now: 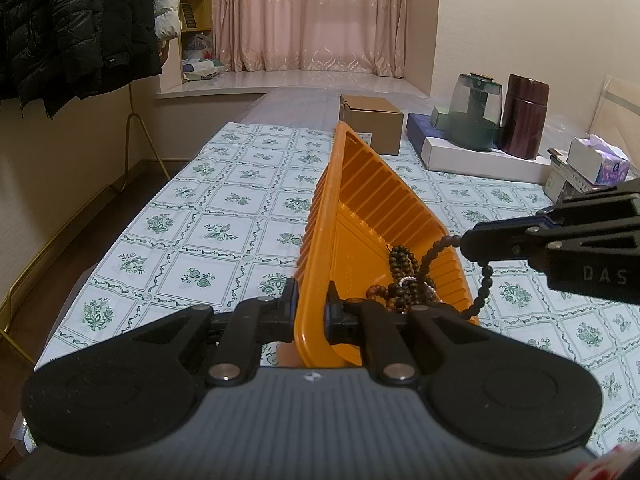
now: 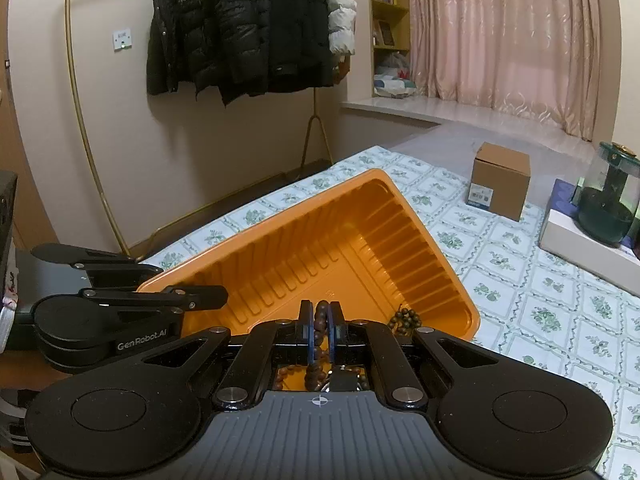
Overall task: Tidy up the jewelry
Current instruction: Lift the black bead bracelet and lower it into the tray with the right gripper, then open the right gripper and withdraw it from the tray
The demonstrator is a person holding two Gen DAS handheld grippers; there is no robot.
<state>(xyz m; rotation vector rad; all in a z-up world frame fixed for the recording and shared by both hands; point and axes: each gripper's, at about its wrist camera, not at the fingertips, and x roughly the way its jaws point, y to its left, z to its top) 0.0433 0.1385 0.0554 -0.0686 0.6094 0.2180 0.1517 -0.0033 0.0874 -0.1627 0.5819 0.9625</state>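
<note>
Dangling from the right gripper (image 1: 466,246): a strand of dark brown wooden beads (image 1: 434,254), pinched between blue-padded fingers (image 2: 307,330) closed tight on it, one loop arching over the tray's right rim, the other end hanging outside that rim. Lying heaped in the near right corner of the ribbed orange plastic tray (image 1: 360,200): more dark bead strings (image 1: 404,280), one with a small silvery piece. Clamping the tray's near left rim: the left gripper (image 1: 312,312), one finger outside the wall, one inside, and tilting the tray so its left side is lifting off the floral green-and-white tablecloth (image 1: 224,200). Standing well beyond the tray: a brown cardboard box (image 1: 372,124), a green glass jar (image 1: 474,112), a maroon canister (image 1: 526,116) on a flat white box (image 1: 480,160). Hanging at the wall: black puffer jackets (image 2: 236,24).
</note>
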